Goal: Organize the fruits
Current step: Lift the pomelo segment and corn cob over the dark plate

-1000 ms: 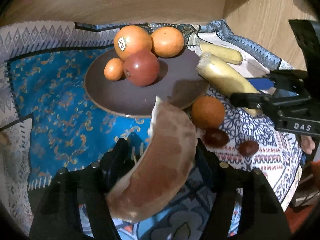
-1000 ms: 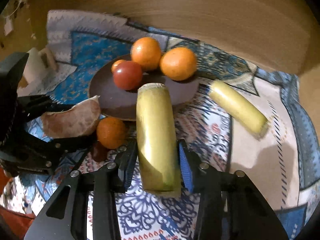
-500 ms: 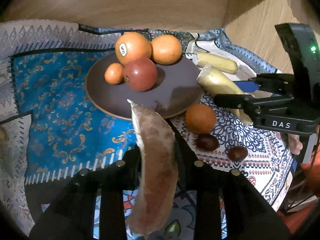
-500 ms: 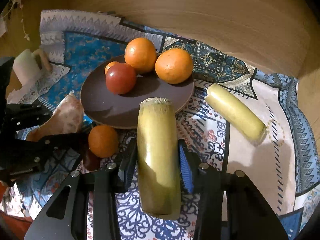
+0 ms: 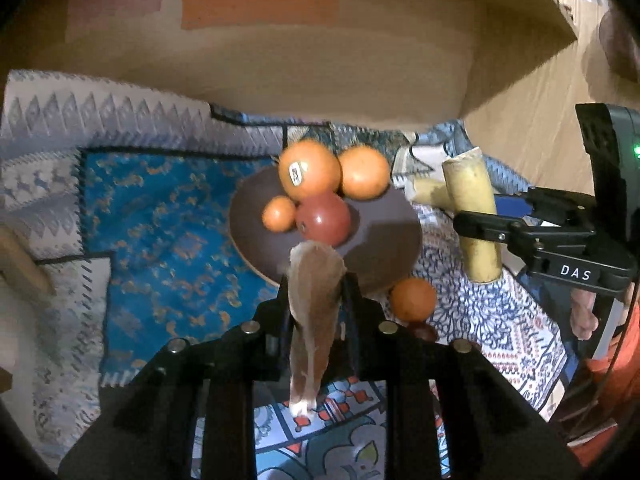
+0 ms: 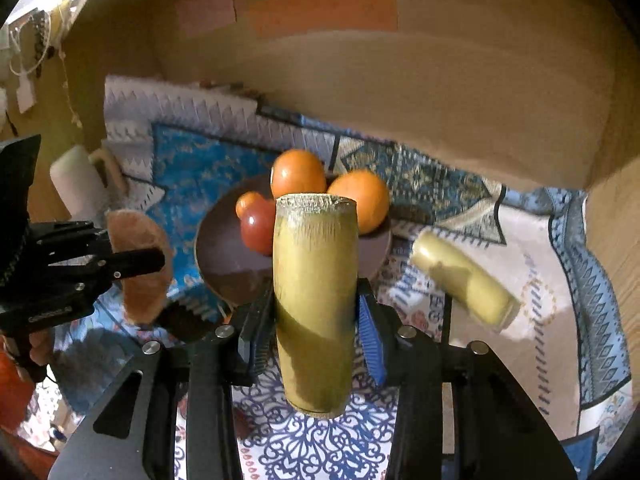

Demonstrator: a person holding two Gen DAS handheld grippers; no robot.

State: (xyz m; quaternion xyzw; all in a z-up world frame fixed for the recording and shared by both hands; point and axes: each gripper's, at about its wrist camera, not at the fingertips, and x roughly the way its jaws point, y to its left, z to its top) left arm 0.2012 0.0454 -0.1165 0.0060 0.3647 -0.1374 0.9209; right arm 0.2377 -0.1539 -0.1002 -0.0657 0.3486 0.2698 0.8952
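Note:
My left gripper (image 5: 316, 300) is shut on a brown curved fruit slice (image 5: 314, 312), held edge-on above the near rim of the dark plate (image 5: 384, 248). The plate carries two oranges (image 5: 310, 170), a small orange (image 5: 279, 213) and a red apple (image 5: 324, 218). My right gripper (image 6: 316, 308) is shut on a yellow-green cut stalk (image 6: 314, 300), held upright above the cloth right of the plate; it also shows in the left wrist view (image 5: 474, 220). The left gripper shows in the right wrist view (image 6: 120, 260) with the slice (image 6: 140, 264).
A second yellow stalk piece (image 6: 464, 280) lies on the patterned cloth (image 5: 160, 232) right of the plate. A loose orange (image 5: 413, 299) and a dark chestnut-like fruit (image 5: 420, 330) lie by the plate's near right edge. A wooden wall (image 6: 400, 92) stands behind. A white mug (image 6: 80, 184) is at left.
Both grippers have risen and pulled back from the plate, still holding their pieces. The brown slice has turned edge-on in the left gripper. The table things look smaller and farther.

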